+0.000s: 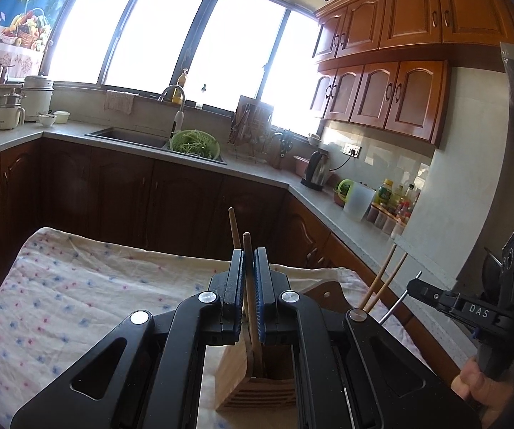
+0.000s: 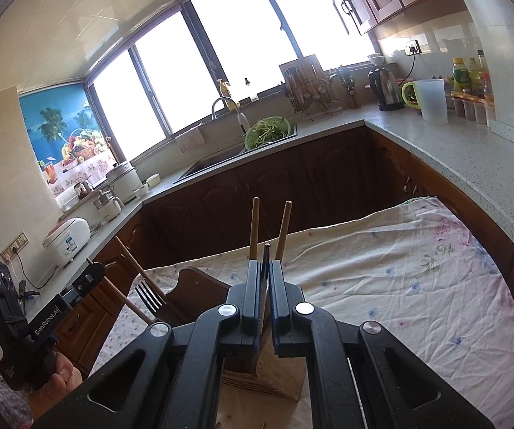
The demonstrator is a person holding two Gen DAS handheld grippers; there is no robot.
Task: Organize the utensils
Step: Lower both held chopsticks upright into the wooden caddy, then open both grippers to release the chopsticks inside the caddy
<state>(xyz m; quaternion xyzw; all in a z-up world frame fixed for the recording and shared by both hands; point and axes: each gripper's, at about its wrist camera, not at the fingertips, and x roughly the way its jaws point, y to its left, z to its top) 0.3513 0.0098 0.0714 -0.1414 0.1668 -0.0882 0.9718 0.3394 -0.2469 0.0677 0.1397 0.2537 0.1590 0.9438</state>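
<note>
A bamboo utensil holder (image 1: pixel 257 389) stands on the floral tablecloth (image 1: pixel 78 304), right under both grippers; it also shows in the right wrist view (image 2: pixel 275 375). My left gripper (image 1: pixel 248 261) is shut on a wooden chopstick (image 1: pixel 250 286) that stands upright with its lower end in the holder; a second chopstick (image 1: pixel 235 228) rises behind. My right gripper (image 2: pixel 265 268) is shut on a thin dark utensil handle (image 2: pixel 266 257) above the holder. Two wooden chopsticks (image 2: pixel 269 228) stand behind it. A metal fork (image 2: pixel 148 298) and two more chopsticks (image 2: pixel 132 261) stick out at the left.
A dark wooden board (image 2: pixel 192 286) lies on the cloth beside the holder. The kitchen counter (image 2: pixel 471 164) wraps around behind, with a sink (image 1: pixel 128 137), a green colander (image 1: pixel 194 143), a kettle (image 1: pixel 316 171) and bottles (image 2: pixel 471 71). The other gripper shows at each view's edge (image 1: pixel 471 307).
</note>
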